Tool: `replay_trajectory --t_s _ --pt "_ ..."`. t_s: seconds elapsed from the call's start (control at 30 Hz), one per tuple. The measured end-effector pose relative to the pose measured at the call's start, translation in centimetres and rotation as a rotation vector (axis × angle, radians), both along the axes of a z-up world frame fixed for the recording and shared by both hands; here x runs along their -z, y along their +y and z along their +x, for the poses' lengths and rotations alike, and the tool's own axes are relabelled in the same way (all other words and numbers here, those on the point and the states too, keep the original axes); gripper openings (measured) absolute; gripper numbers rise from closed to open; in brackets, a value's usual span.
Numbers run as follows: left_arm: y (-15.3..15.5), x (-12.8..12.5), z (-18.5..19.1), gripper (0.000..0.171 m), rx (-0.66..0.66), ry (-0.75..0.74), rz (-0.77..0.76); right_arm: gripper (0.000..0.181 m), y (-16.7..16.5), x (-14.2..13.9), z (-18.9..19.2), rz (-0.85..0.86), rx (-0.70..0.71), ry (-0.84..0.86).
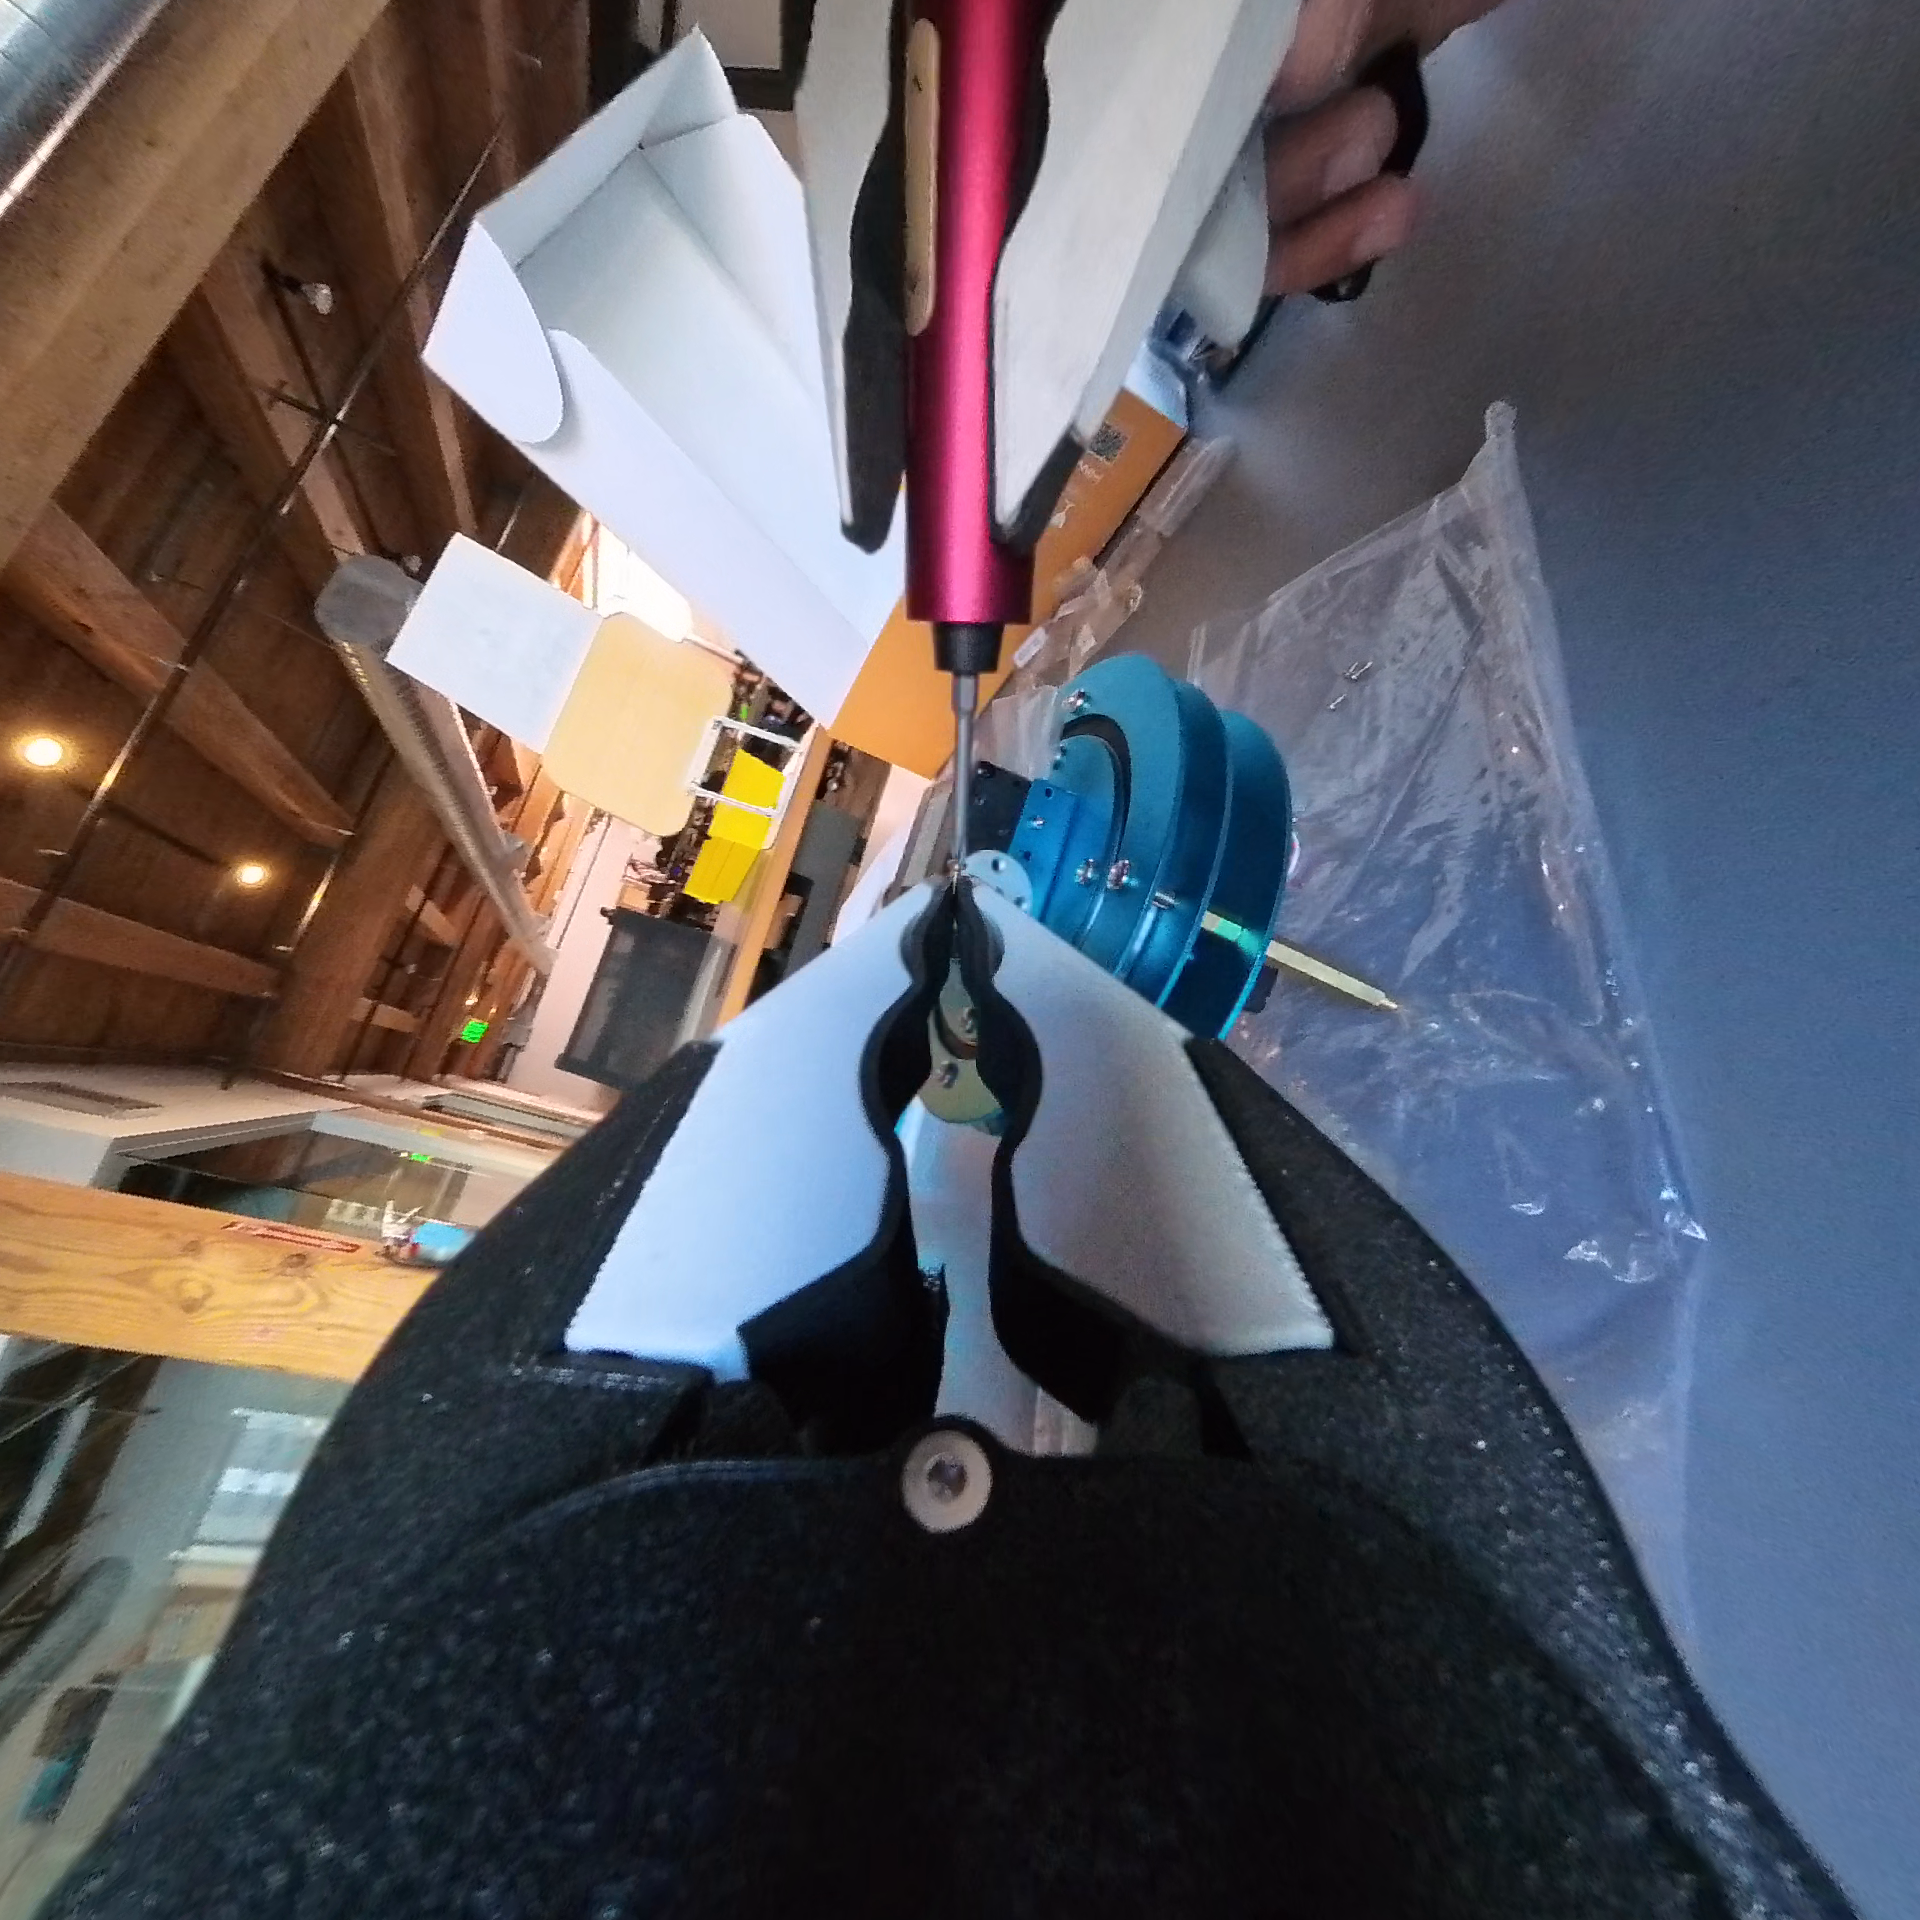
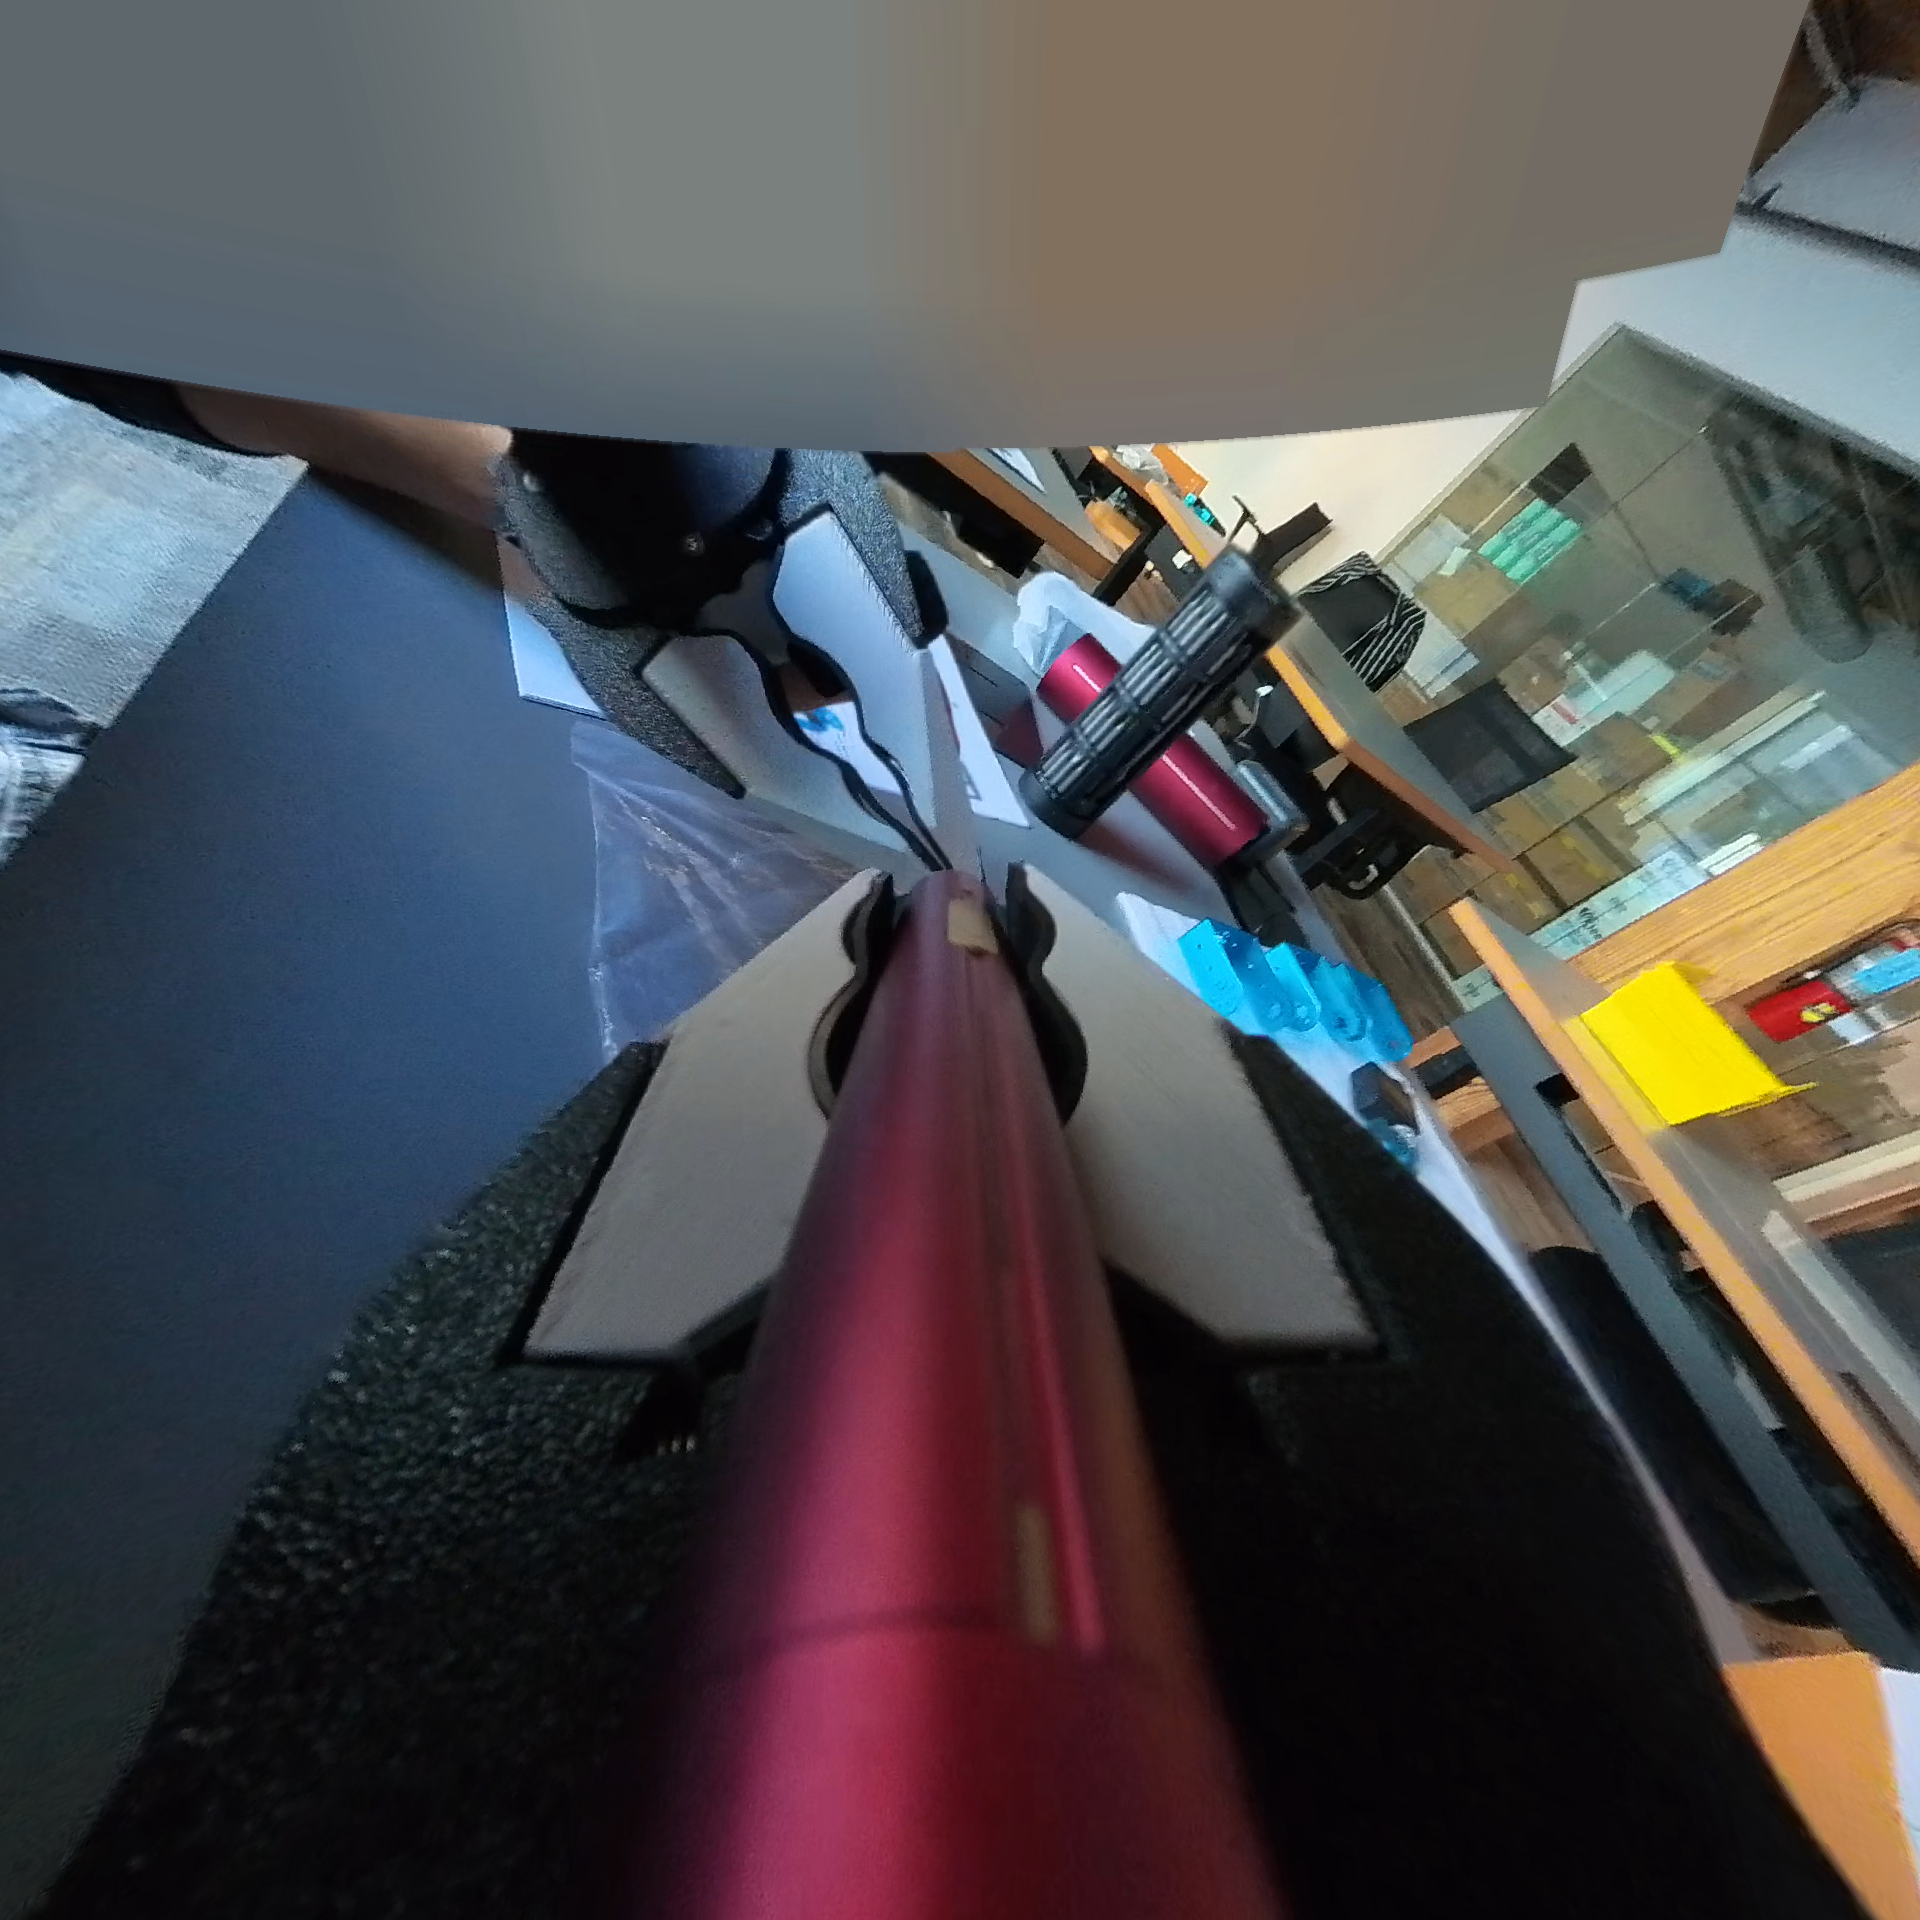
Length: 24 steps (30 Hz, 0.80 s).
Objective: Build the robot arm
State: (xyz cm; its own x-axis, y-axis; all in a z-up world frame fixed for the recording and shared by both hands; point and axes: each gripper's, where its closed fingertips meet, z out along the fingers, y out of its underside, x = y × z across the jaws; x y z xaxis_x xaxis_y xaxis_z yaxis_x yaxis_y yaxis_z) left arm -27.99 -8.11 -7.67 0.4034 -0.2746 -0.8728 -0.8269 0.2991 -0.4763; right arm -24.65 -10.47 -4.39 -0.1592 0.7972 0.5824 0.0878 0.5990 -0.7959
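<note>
Both sets of jaws are closed down on something. Seen from the left wrist view, the left gripper (image 1: 954,896) has its jaws pinched nearly together at the tips, clamping the edge of a small silver disc (image 1: 995,871) that stands at the front of a blue wheel assembly (image 1: 1164,842); more silver metal shows through the gap between the fingers. The wheel lies at about 2 o'clock from the fingertips, on a clear plastic bag (image 1: 1455,831) spread over a grey table (image 1: 1714,520), with a brass rod (image 1: 1340,982) sticking out of its far side toward 4 o'clock.

From 12 o'clock the right gripper (image 1: 940,520) comes in, its white fingers closed around a red screwdriver (image 1: 961,343). The thin bit (image 1: 966,769) points toward 6 o'clock and ends right at the left fingertips, beside the disc. A person's hand (image 1: 1340,187) grips the handle at 1 o'clock. White boxes (image 1: 644,343) stand at 11 o'clock.

In the right wrist view the right gripper (image 2: 951,899) has its jaws snug on the screwdriver (image 2: 935,1403), whose body fills the middle and hides its own tip. The left gripper (image 2: 940,847) faces it from 12 o'clock. Blue brackets (image 2: 1299,992) lie on the table at 3 o'clock, and a second red cylinder (image 2: 1153,769) with a black ribbed handle (image 2: 1153,707) across it lies at 1 o'clock.
</note>
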Motion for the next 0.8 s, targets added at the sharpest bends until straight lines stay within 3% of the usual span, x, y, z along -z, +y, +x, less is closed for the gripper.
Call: replay_trajectory --t_s 0.3,0.5,0.8 --pt "-0.01 -0.64 -0.01 0.0 -0.013 0.009 0.047 0.021 -0.32 -0.4 0.01 -0.01 0.006 0.057" --pt "0.18 -0.47 -0.15 0.0 -0.023 -0.004 0.023 0.022 -0.56 -0.2 -0.16 0.108 0.051 0.067" --pt "0.35 0.0 -0.13 0.0 -0.031 0.022 0.021 0.022 -0.16 0.12 -0.12 0.143 0.08 0.054"
